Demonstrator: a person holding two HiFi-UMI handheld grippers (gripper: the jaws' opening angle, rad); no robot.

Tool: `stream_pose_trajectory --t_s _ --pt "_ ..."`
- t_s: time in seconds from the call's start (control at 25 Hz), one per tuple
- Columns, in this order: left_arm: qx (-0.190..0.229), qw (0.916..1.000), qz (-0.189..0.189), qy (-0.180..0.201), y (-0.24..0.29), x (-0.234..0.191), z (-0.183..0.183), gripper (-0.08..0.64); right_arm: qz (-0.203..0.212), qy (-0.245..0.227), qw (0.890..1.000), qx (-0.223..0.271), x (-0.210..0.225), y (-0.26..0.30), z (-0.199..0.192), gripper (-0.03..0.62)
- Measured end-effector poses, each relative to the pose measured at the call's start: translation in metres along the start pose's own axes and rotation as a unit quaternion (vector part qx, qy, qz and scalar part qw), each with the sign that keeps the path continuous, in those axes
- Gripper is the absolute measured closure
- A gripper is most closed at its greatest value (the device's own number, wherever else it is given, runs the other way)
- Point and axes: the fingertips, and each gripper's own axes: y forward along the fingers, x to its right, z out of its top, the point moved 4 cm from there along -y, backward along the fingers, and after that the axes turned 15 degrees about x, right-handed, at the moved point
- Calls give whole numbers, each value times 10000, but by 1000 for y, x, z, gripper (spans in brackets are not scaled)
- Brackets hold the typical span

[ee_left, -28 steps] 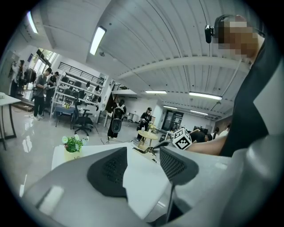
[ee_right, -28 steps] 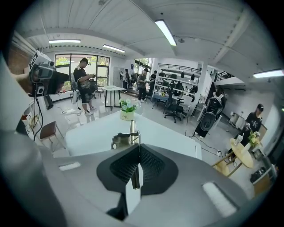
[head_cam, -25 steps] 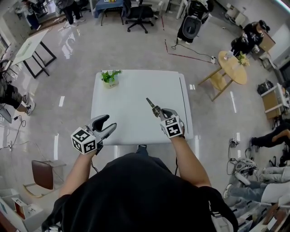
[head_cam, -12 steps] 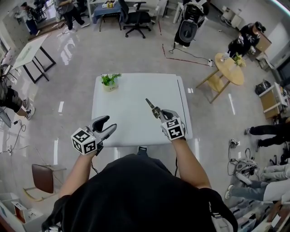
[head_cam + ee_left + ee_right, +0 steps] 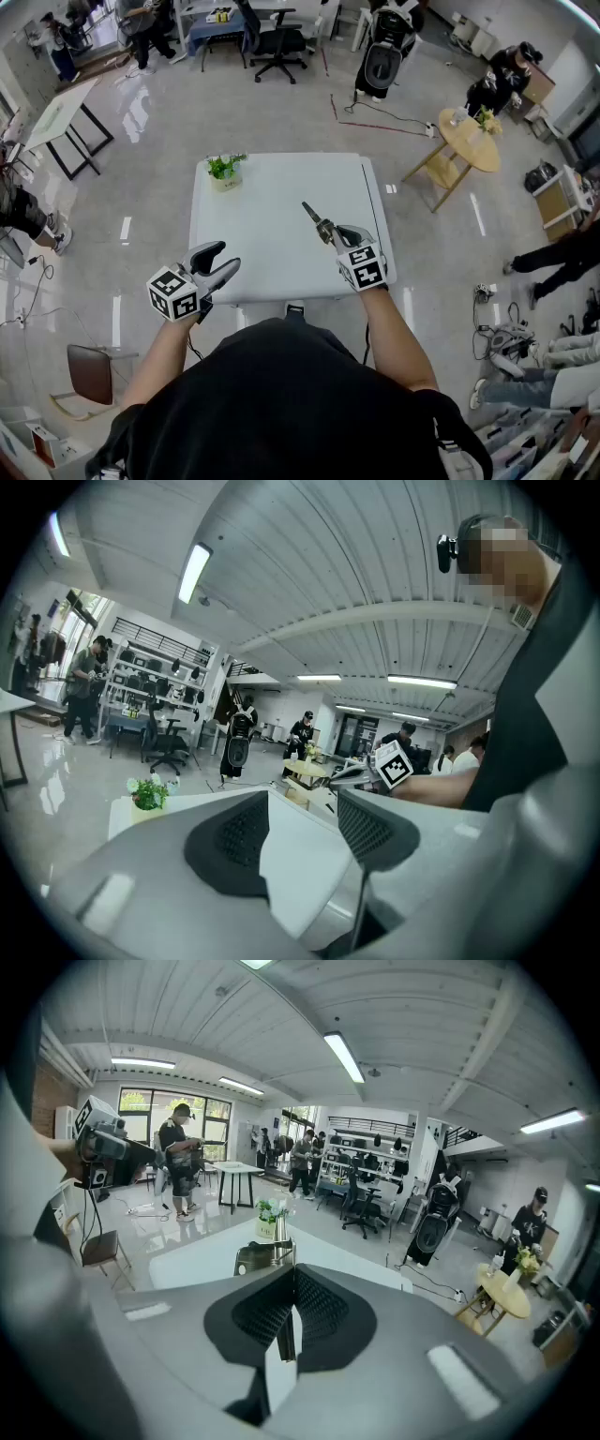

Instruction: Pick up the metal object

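Observation:
My right gripper is shut on a slim metal object, which sticks out up and to the left over the white table. In the right gripper view the metal object rises from between the closed pads of my right gripper. My left gripper hovers at the table's front left edge. It is open with nothing between its pads.
A small potted plant stands at the table's far left corner. Around the table are a brown chair at front left, a round wooden table at right, office chairs and several people further off.
Both grippers hold nearly the same place. The head view has shifted slightly, and people at the right edge have moved.

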Motion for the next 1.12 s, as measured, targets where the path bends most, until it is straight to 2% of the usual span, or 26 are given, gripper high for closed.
stream_pose_trajectory --t_s 1.12 --pt "5 9993 -359 31 8 34 -7 338 -52 174 9994 298 -9 -50 17 563"
